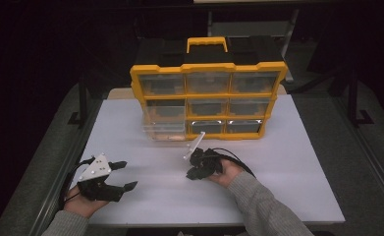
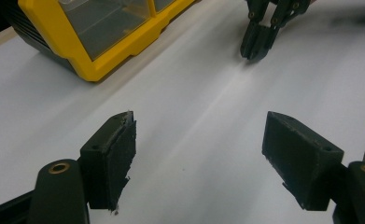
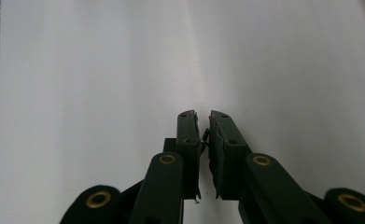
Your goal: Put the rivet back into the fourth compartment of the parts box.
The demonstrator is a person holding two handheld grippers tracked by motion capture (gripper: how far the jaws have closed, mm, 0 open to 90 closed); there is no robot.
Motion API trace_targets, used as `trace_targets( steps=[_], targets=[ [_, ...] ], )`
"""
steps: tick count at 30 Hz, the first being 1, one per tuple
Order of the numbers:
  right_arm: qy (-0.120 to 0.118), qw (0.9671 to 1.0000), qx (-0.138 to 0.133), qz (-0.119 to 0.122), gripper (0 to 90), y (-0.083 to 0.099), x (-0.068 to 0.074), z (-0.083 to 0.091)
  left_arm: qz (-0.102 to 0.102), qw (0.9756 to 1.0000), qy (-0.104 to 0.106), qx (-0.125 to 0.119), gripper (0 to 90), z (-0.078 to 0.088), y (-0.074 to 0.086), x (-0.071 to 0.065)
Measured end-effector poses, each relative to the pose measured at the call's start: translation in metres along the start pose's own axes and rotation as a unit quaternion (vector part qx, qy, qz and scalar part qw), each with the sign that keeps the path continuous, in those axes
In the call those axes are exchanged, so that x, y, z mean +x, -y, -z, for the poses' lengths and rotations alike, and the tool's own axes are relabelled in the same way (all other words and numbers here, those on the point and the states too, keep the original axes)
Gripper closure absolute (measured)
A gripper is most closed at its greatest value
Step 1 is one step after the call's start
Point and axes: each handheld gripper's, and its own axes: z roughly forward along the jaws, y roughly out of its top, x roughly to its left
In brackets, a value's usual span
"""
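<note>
Organizer: yellow-framed plastic drawer cabinet, clear drawers, beyond both tongs.
Left tongs: jaws wide apart.
Right tongs: jaws together, empty.

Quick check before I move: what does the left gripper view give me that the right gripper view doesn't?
Left gripper view alone: a corner of the yellow plastic organizer with clear drawers, the right gripper farther off, shut, and the left gripper with jaws wide apart. Right gripper view alone: a close look along the right gripper's own jaws, closed to a thin slit with nothing between them. Both: the white tabletop.
</note>
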Motion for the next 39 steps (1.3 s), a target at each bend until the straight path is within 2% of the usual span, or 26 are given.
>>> trace_targets(
  steps=[2, 3, 4, 7, 8, 19, 33, 34, 39],
  targets=[
    [-0.006, 0.9999, -0.007, -0.007, 81.7, 0.001, -0.001, 0.006, 0.0, 1.0, 0.0, 0.001, 25.4, -0.001, 0.0, 0.0],
    [-0.01, 0.9997, -0.006, -0.022, 81.7, 0.002, -0.001, 0.01, -0.002, 1.0, 0.0, 0.001, 25.4, -0.001, 0.0, 0.0],
    [-0.013, 0.9996, -0.013, -0.02, 81.7, 0.003, -0.002, 0.013, -0.003, 1.0, 0.0, 0.002, 25.4, -0.001, 0.0, 0.0],
    [-0.018, 0.9991, -0.016, -0.037, 81.7, 0.006, -0.005, 0.024, -0.004, 1.0, 0.0, 0.002, 25.4, -0.001, 0.0, 0.0],
    [-0.016, 0.9993, -0.018, -0.03, 81.7, 0.007, -0.007, 0.028, -0.004, 1.0, 0.0, 0.002, 25.3, -0.001, 0.0, 0.0],
    [-0.007, 0.9989, -0.03, -0.037, 81.7, 0.001, -0.017, 0.074, 0.001, 1.0, -0.001, 0.001, 25.3, 0.0, 0.0, 0.0],
    [0.003, 0.999, -0.036, -0.027, 81.7, -0.014, -0.021, 0.112, 0.0, 1.0, -0.001, 0.001, 25.3, 0.0, 0.001, 0.001],
    [0.003, 0.9989, -0.038, -0.027, 81.7, -0.016, -0.022, 0.115, 0.008, 0.9999, -0.001, -0.006, 25.3, -0.001, 0.001, 0.0],
    [0.013, 0.999, -0.042, -0.012, 81.7, -0.025, -0.023, 0.129, 0.01, 0.9999, -0.001, -0.006, 25.3, -0.001, 0.001, 0.0]
  ],
)
